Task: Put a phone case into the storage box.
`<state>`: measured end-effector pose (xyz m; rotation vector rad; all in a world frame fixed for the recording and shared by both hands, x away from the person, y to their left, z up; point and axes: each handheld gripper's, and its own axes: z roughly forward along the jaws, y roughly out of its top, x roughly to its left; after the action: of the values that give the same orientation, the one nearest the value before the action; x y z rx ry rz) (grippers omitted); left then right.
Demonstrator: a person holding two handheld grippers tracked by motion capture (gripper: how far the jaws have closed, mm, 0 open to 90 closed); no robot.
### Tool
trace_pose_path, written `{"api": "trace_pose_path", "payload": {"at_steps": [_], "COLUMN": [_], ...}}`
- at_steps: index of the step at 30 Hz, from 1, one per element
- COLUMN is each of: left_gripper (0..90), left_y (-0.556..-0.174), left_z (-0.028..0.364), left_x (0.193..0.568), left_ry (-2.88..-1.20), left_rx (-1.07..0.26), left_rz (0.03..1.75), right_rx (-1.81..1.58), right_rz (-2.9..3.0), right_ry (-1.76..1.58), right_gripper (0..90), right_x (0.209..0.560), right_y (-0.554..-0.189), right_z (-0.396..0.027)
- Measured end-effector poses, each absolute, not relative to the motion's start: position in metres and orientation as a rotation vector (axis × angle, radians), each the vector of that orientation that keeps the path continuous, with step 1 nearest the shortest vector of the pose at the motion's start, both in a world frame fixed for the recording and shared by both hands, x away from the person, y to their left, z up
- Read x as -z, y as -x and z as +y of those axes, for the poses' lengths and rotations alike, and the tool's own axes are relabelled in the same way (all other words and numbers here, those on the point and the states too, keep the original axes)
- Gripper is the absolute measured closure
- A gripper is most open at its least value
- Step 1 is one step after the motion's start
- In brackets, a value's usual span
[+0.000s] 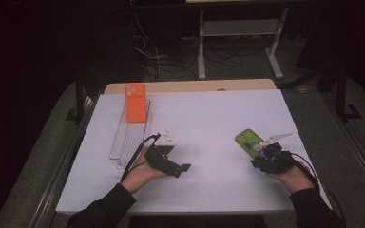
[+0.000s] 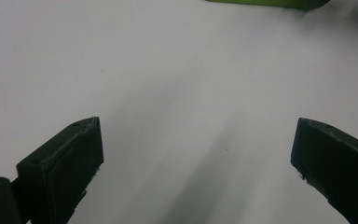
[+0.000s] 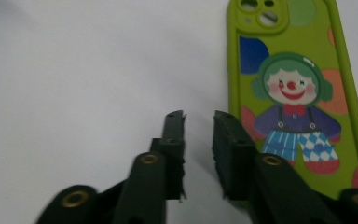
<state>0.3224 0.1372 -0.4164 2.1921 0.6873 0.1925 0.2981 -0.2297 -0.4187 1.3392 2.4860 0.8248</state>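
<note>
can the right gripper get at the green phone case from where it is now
Probably yes. The right gripper sits right beside the green phone case, which lies flat on the white table with nothing between them. Its jaws stand only slightly apart with nothing in them, so they likely need opening wider.

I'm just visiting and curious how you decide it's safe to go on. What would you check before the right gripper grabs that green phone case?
1. Green phone case lies flat on the white table, picture side up: ok.
2. Right gripper open, nothing between its jaws: ok, though the gap is narrow.
3. Right gripper lined up on the case: not ok; the case lies beside the jaws, not between them.
4. Gap wide enough for the case: cannot tell.
5. Left gripper open wide, empty, away from the case: ok.
6. Orange phone case stands in the clear rack at the far left, out of the way: ok.
</note>
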Motion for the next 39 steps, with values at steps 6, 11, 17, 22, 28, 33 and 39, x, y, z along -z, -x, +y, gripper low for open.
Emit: {"api": "trace_pose_path", "payload": {"at_steps": [6, 11, 17, 22, 28, 33, 39], "left_gripper": [1.8, 1.9, 1.8, 1.9, 1.8, 1.8, 1.7], "left_y": [-0.323, -0.322, -0.323, -0.324, -0.326, -0.326, -0.326], "left_z": [0.137, 0.136, 0.136, 0.136, 0.137, 0.138, 0.137], "left_x": [0.417, 0.418, 0.419, 0.419, 0.420, 0.419, 0.420], "left_ry": [-2.196, -2.183, -2.189, -2.193, -2.180, -2.196, -2.190], "left_rx": [-0.185, -0.168, -0.159, -0.151, -0.143, -0.151, -0.138], "left_rz": [0.683, 0.701, 0.698, 0.699, 0.706, 0.686, 0.684], "right_rx": [-0.894, -0.869, -0.817, -0.684, -0.615, -0.567, -0.497], "right_rz": [2.493, 2.454, 2.472, 2.505, 2.547, 2.576, 2.598], "right_ry": [-1.341, -1.334, -1.286, -1.340, -1.383, -1.385, -1.388], "right_gripper": [53.8, 37.1, 20.1, 11.9, 10.8, 10.5, 12.5], "right_x": [0.404, 0.396, 0.396, 0.404, 0.416, 0.425, 0.430], "right_y": [-0.307, -0.320, -0.345, -0.361, -0.365, -0.362, -0.361], "right_z": [-0.232, -0.232, -0.234, -0.235, -0.245, -0.246, -0.245]}}
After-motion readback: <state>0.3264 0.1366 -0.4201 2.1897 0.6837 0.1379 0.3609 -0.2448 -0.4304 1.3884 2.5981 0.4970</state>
